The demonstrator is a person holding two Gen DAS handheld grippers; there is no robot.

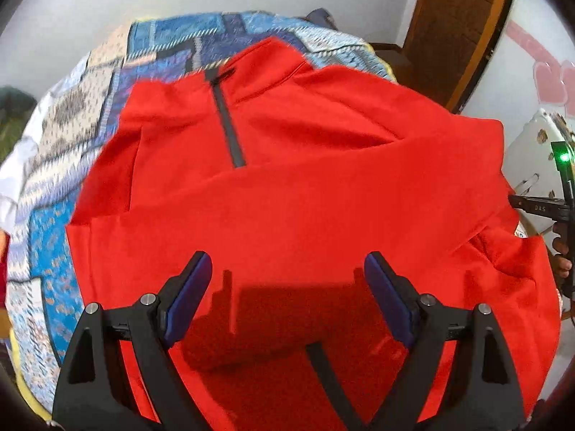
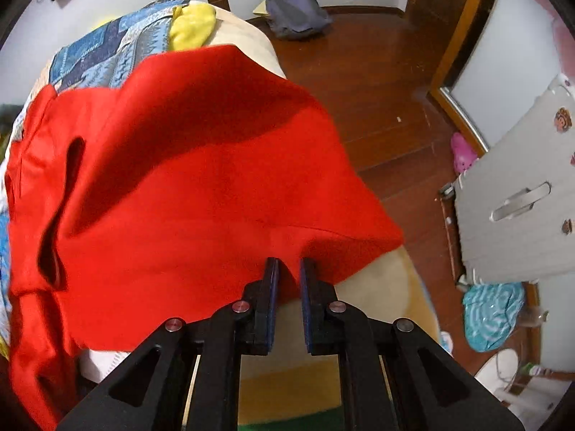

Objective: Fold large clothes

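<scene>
The bed (image 1: 72, 115) carries the red pullover (image 1: 287, 186) spread front-up across its quilt, overhanging the right edge. The right tongs (image 2: 287, 269) pinch that hanging edge, likely to fold it inward; the left tongs (image 1: 287, 273) hover spread and released above the hem.

A blue patterned quilt (image 1: 72, 115) covers the bed, with a yellow cloth (image 2: 192, 23) at its far end. On the wooden floor (image 2: 377, 82) sit a grey-blue bag (image 2: 293, 5) far off, a pink toy (image 2: 461, 152) right, and a teal bag (image 2: 492, 314) near right.
</scene>
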